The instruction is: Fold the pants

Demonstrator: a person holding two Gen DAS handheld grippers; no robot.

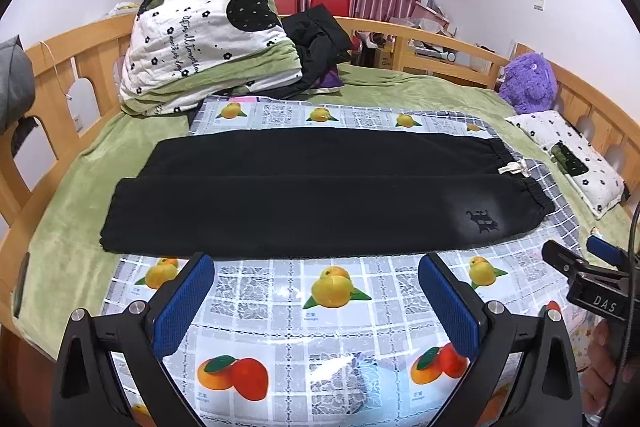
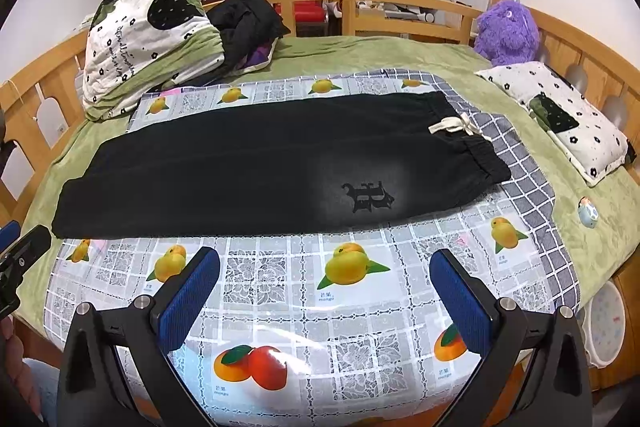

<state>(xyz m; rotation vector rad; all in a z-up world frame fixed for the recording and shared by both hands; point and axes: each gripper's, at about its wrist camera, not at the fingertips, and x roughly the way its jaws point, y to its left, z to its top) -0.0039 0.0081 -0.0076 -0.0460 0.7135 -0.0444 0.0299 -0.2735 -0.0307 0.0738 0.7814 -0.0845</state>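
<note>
Blue-padded, the left gripper (image 1: 316,301) and right gripper (image 2: 325,297) hover with jaws spread wide, holding nothing, above a fruit-print tablecloth (image 2: 352,323) on a green bed (image 1: 72,227). Just beyond lie black pants (image 2: 256,163), legs together (waistband and white drawstring (image 2: 454,126) to the right). A purple plush toy (image 2: 506,31) sits by the rail.
</note>
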